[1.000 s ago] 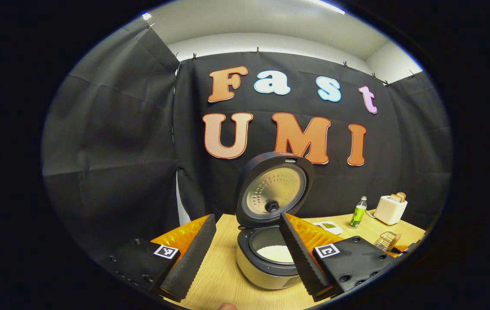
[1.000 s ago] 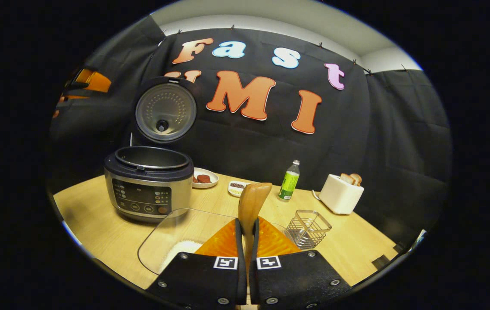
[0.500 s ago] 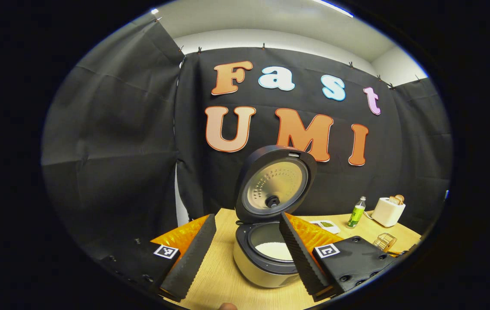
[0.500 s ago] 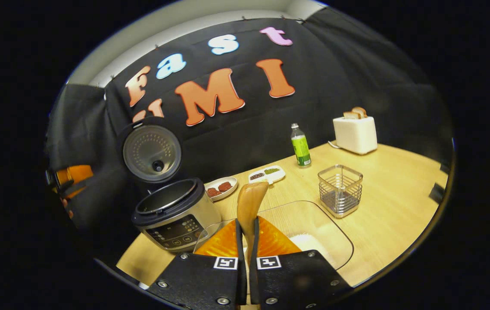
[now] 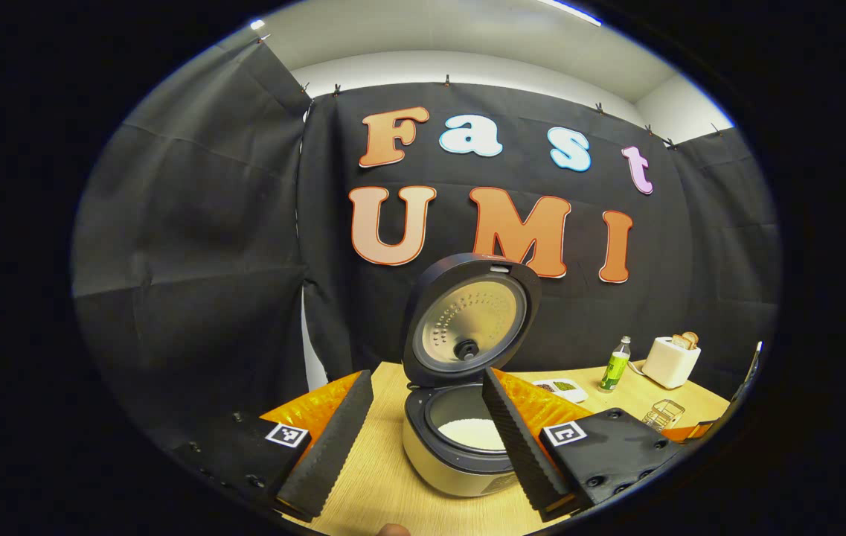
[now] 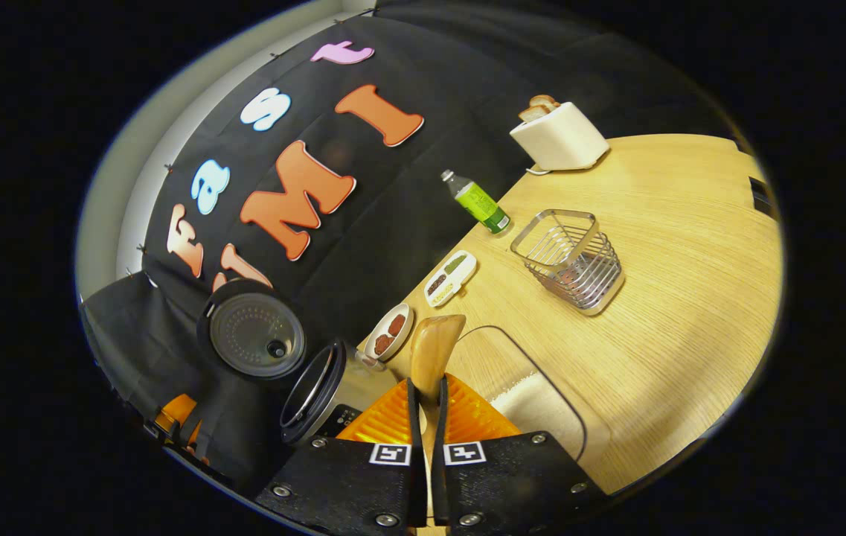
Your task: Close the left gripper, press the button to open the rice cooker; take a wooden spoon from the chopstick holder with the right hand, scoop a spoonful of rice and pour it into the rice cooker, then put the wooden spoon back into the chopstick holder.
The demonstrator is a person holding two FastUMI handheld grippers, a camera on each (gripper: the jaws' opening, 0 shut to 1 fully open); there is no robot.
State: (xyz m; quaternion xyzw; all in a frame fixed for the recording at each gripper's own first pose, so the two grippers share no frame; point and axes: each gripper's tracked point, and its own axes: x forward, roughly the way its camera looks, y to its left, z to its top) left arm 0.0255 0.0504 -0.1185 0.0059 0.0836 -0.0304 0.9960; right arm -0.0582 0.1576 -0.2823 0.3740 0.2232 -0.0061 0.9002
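Note:
The rice cooker [image 5: 460, 454] stands on the wooden table with its lid [image 5: 471, 324] raised and white rice in its pot. My left gripper [image 5: 423, 439] is open in front of it, nothing between its fingers. In the right gripper view, my right gripper [image 6: 425, 394] is shut on the wooden spoon [image 6: 434, 350], whose bowl points forward. That view is rolled hard, with the rice cooker [image 6: 318, 398] at lower left. The wire chopstick holder [image 6: 570, 258] stands ahead on the right. A clear container of rice [image 6: 534, 402] lies just under the spoon.
A white toaster [image 6: 560, 135] with bread, a green bottle [image 6: 478, 202], a small divided dish [image 6: 450, 268] and a plate with red pieces [image 6: 389, 333] sit along the back of the table [image 6: 690, 260]. The other gripper shows at lower left [image 6: 177, 417].
My right gripper has rolled further, tilting its view so the table slopes steeply; the spoon stays clamped. The left gripper has barely moved.

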